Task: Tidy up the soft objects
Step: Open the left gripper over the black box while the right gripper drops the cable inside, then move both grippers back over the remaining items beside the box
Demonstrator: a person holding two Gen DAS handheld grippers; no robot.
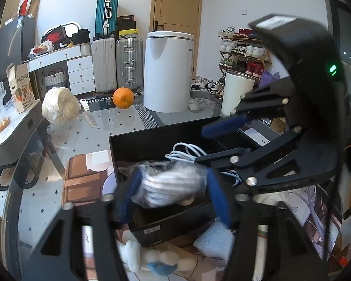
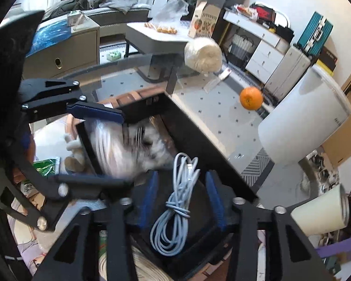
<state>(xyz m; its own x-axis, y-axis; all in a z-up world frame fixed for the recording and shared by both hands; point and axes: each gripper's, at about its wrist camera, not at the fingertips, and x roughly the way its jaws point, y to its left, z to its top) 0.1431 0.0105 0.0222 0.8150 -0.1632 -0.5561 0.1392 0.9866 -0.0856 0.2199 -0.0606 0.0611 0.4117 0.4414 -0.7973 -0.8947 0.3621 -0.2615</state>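
Blue-padded left gripper (image 1: pixel 173 187) is straddling a plastic-wrapped soft bundle (image 1: pixel 173 187) inside the black box (image 1: pixel 152 140), fingers parted, apparently dropping it there. Beside it, the right gripper (image 2: pixel 182 199) is hovering open around a coiled white cable (image 2: pixel 175 213), pads not touching.

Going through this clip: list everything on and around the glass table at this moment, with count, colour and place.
Box: one, black, open, on the table near both grippers.
Bagged soft bundle: one, white in clear plastic, blurred, over the box between the left gripper's blue pads.
Cable: one, pale grey, coiled, in the box between the right gripper's pads.
Orange: one, on the table's far side.
Wrapped round bundle: one, cream, on the table left of the orange.
Cup: one, white, beyond the box.
Foam piece: one, white, in front of the box.
Left gripper: black, open.
Right gripper: black, open.
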